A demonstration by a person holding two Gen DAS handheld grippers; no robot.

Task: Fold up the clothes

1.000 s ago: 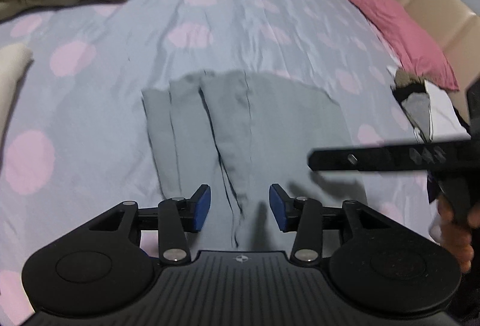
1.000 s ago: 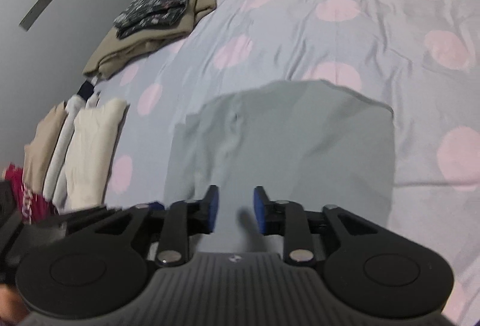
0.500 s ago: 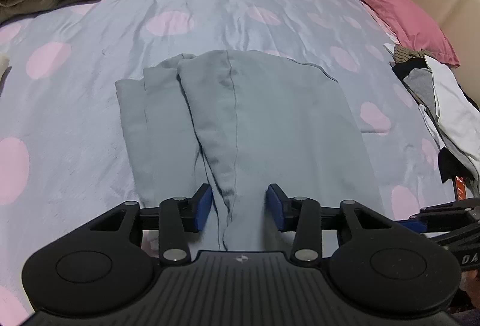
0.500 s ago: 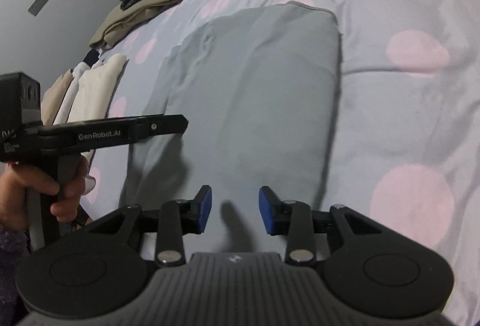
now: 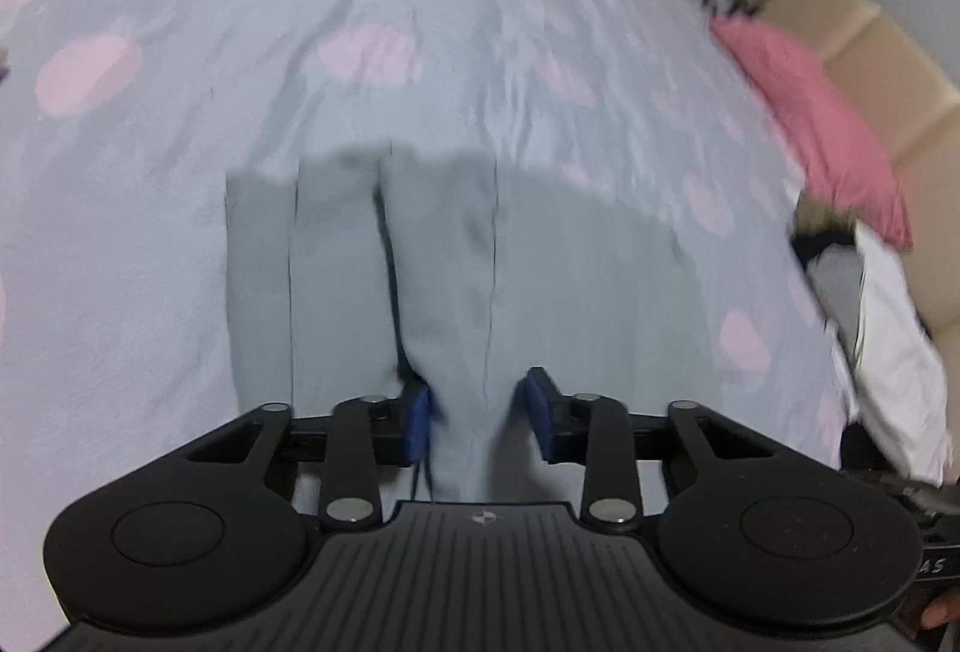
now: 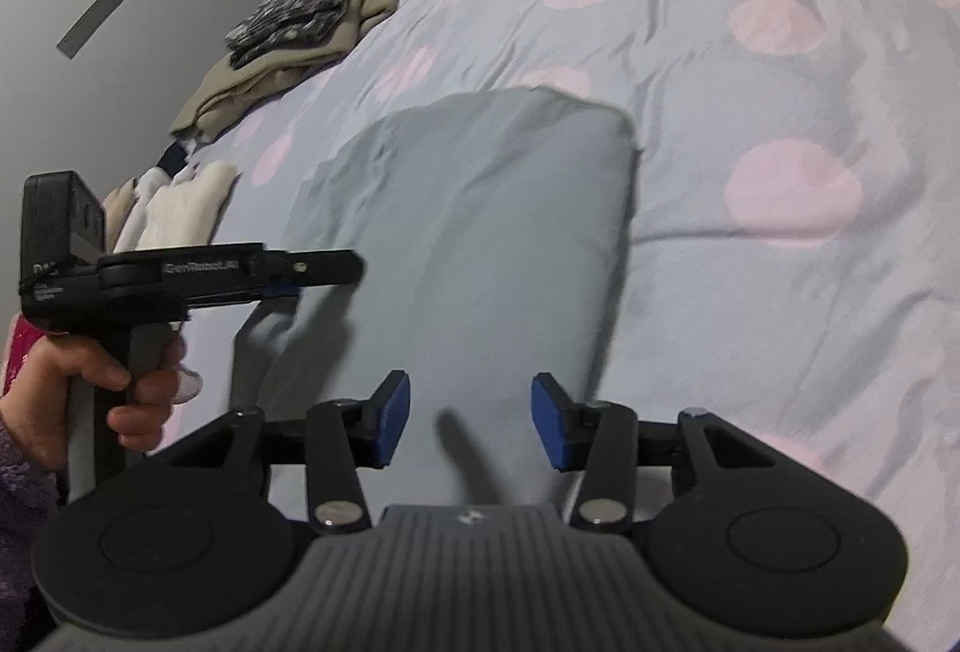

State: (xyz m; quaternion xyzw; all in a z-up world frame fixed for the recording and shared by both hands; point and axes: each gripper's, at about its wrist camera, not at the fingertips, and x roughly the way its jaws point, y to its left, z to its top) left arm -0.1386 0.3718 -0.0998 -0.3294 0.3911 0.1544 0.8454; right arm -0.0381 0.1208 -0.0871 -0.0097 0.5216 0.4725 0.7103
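A grey garment [image 5: 456,256] lies folded lengthwise in long flat panels on the spotted bed sheet [image 5: 120,292]. My left gripper [image 5: 480,415] is open, low over the garment's near end, and a narrow strip of the cloth runs between its blue pads [image 5: 420,421]. This view is motion-blurred. In the right wrist view the same garment [image 6: 480,232] stretches away from me. My right gripper [image 6: 471,421] is open above its near edge with nothing pinched. The left gripper [image 6: 324,268], held by a hand [image 6: 138,382], hovers at the garment's left edge.
A beige and dark floral stack [image 6: 300,33] sits at the far corner of the bed. Folded cream pieces [image 6: 180,208] lie along the left edge. A pink pillow [image 5: 810,123] and a heap of loose clothes [image 5: 876,304] lie by the beige headboard [image 5: 888,51].
The left gripper has swung in from beside the right gripper to the garment's left near edge. The right gripper's jaws have spread a little wider. The garment has stayed flat.
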